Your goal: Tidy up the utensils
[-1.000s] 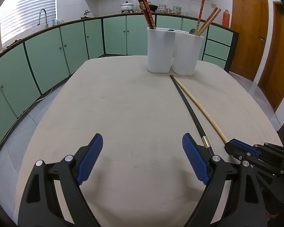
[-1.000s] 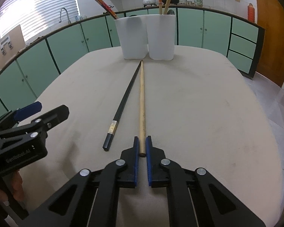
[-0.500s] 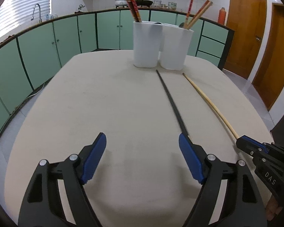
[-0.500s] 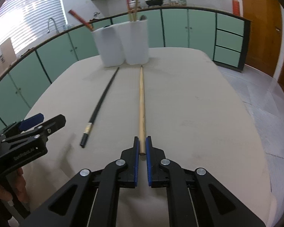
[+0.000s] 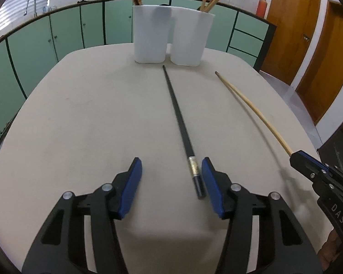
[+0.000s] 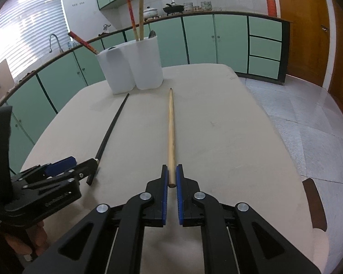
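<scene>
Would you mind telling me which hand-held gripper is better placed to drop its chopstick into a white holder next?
Right hand-held gripper: already clamped on the wooden chopstick. The left is closing around the black chopstick.

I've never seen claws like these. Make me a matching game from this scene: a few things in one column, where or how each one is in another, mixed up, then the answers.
Things:
1. black chopstick
2. wooden chopstick
3. red chopsticks
4. left claw

States:
A. standing in a white cup
B. pinched in the right claw
C. lying on the table, its end between pads that do not touch it
D. closing, nothing gripped

Pairs: 1-C, 2-B, 3-A, 4-D
</scene>
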The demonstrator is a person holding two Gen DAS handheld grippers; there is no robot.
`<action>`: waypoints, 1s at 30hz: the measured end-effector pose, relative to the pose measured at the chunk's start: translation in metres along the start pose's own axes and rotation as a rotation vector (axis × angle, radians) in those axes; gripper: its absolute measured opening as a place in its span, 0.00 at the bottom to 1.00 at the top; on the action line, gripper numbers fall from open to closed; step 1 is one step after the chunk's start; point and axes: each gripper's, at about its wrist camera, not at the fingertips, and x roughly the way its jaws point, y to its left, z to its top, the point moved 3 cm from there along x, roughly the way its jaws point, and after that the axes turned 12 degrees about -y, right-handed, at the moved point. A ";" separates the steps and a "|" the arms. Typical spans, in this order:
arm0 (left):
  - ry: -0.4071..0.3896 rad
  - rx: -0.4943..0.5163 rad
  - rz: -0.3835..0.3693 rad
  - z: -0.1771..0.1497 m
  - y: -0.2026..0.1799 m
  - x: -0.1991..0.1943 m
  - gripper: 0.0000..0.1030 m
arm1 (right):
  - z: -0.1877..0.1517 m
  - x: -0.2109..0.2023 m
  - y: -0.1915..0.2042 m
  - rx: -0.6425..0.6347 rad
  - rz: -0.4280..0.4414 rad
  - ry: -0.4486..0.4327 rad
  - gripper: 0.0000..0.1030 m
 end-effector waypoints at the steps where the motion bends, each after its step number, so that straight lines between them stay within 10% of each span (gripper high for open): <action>1: 0.002 0.005 -0.001 0.000 -0.003 0.001 0.51 | 0.000 0.000 0.000 0.003 0.001 0.000 0.07; 5: 0.015 0.048 0.004 -0.001 -0.016 0.004 0.48 | -0.001 -0.004 -0.001 0.003 0.002 -0.005 0.07; 13: 0.012 0.033 0.013 0.000 -0.014 0.002 0.07 | -0.001 -0.004 -0.004 0.012 0.004 -0.005 0.07; 30: -0.027 -0.045 0.093 0.003 0.028 -0.022 0.06 | 0.001 -0.001 -0.004 0.020 0.005 -0.003 0.07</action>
